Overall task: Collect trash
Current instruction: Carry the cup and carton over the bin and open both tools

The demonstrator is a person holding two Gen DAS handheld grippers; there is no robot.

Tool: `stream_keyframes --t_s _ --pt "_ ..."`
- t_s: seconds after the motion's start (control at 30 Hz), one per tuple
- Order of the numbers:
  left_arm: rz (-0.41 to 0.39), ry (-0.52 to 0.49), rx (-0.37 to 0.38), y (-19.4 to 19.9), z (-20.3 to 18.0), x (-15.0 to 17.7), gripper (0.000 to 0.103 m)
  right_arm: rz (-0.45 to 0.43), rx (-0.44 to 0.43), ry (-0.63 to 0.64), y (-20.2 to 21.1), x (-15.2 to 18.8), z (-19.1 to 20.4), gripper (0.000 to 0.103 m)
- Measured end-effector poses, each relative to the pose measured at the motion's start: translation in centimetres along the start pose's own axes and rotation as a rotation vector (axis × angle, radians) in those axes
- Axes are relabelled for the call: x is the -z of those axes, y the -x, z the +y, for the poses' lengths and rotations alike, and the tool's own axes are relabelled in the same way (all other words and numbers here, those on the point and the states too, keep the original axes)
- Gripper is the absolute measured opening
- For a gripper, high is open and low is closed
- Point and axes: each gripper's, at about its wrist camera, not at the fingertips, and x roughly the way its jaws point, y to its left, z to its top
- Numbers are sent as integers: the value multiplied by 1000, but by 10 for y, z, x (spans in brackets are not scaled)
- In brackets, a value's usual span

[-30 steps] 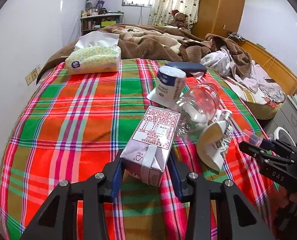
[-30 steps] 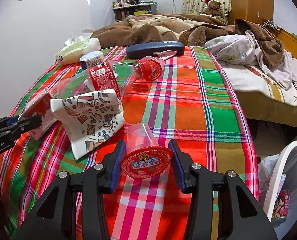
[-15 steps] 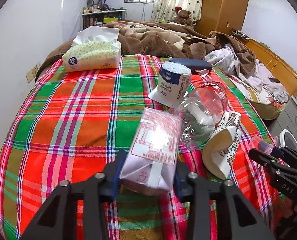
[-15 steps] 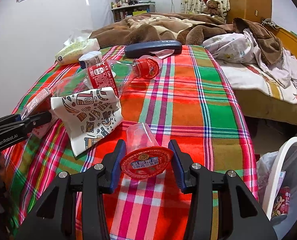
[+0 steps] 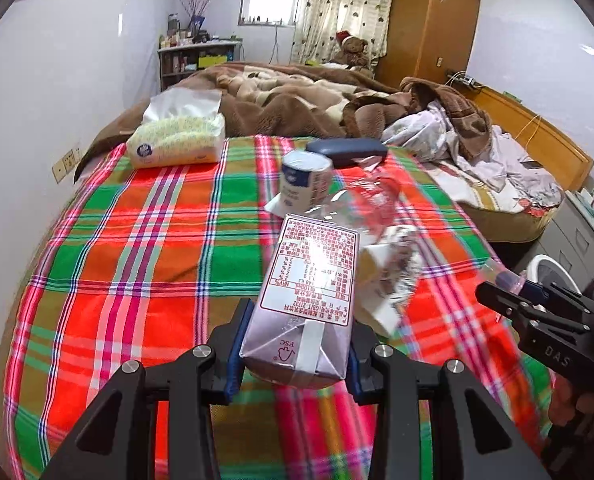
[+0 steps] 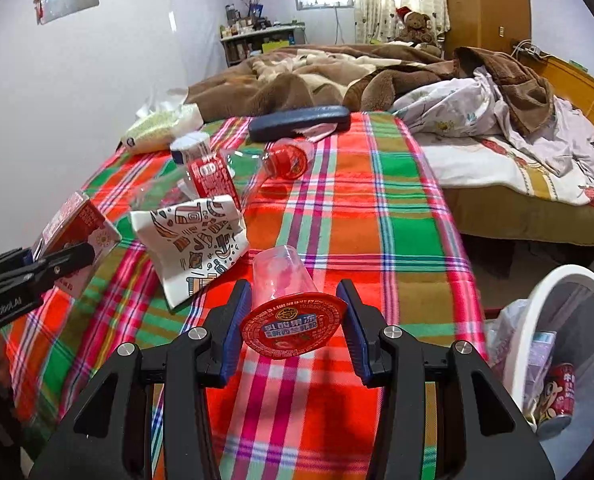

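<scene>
Glossy coated-paper carton (image 5: 309, 308) catches glare; woven plaid cloth (image 6: 377, 208) looks matt; the jelly cup (image 6: 285, 276) is clear smooth plastic under a shiny red foil lid (image 6: 293, 326); both tongs are matt black plastic with blue pads (image 6: 233, 320)

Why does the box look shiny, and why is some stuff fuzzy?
Left wrist view: window light glares off the carton, and the paper bag and bottle smear from motion. Right wrist view: mostly sharp, but the fisheye bends the bin.
</scene>
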Motion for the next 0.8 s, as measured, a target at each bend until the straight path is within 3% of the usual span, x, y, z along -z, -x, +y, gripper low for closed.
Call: stream_keyframes --t_s 0.4,0.8 --pt "-59 -87 84 40 -73 8 40 -99 28 -48 51 10 -31 45" --pt "-74 -185 178 45 -157 10 40 -153 119 -129 84 23 -85 45"
